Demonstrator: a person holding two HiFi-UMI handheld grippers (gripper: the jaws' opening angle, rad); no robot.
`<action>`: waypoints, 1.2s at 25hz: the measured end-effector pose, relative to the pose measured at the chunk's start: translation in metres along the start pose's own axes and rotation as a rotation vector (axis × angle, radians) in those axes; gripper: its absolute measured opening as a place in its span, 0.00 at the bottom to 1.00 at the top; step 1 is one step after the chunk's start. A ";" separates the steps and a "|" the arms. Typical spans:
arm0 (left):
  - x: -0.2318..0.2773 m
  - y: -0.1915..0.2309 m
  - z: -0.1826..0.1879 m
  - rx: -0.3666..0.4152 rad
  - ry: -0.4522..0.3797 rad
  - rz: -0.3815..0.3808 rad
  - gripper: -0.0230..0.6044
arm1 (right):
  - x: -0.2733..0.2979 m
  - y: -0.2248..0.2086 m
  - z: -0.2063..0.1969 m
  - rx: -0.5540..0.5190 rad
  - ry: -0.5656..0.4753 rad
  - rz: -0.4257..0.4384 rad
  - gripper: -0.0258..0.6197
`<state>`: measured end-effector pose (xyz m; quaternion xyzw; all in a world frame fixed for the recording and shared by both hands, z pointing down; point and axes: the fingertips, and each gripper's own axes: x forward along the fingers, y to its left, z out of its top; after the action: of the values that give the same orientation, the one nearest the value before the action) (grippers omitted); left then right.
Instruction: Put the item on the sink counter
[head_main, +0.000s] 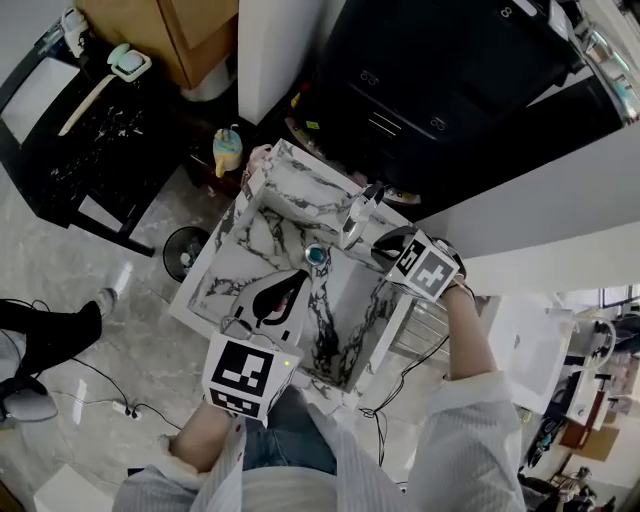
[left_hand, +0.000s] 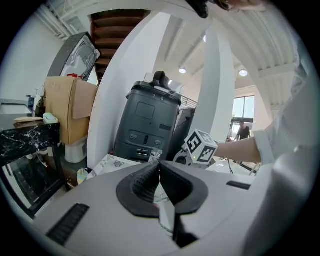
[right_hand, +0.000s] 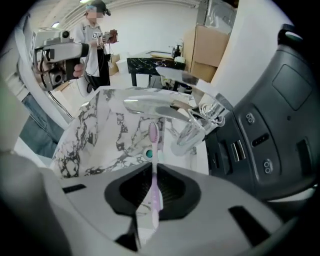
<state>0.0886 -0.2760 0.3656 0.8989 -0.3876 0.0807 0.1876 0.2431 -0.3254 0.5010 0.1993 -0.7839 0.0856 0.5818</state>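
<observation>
A pink toothbrush (right_hand: 154, 150) stands upright between the jaws of my right gripper (right_hand: 152, 175), which is shut on its handle, bristle end pointing away. That gripper (head_main: 388, 242) hovers over the right rim of the marble sink (head_main: 225, 262), close to the chrome faucet (head_main: 357, 212). In the right gripper view the faucet (right_hand: 150, 106) and the teal drain (right_hand: 148, 153) lie just beyond the brush head. My left gripper (head_main: 290, 285) hangs over the basin's near side, jaws pressed together with nothing seen between them. The left gripper view shows those jaws (left_hand: 159, 167) shut.
A big dark grey machine (head_main: 430, 90) stands right behind the sink. A clear glass (right_hand: 192, 132) sits beside the faucet. On the floor to the left are a black table (head_main: 90, 130), a cardboard box (head_main: 170, 30) and a small bottle (head_main: 227, 150). A person (right_hand: 95, 45) stands further off.
</observation>
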 end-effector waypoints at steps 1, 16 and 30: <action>-0.003 -0.002 0.002 0.002 -0.004 -0.001 0.06 | -0.004 0.005 0.002 0.009 -0.018 -0.001 0.10; -0.046 -0.033 0.018 0.033 -0.077 0.012 0.06 | -0.065 0.082 0.034 0.244 -0.412 -0.067 0.10; -0.087 -0.041 0.023 0.020 -0.149 0.104 0.06 | -0.143 0.132 0.096 0.307 -0.796 -0.154 0.10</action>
<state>0.0588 -0.2013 0.3076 0.8830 -0.4458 0.0271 0.1446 0.1395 -0.2106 0.3493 0.3590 -0.9082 0.0740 0.2023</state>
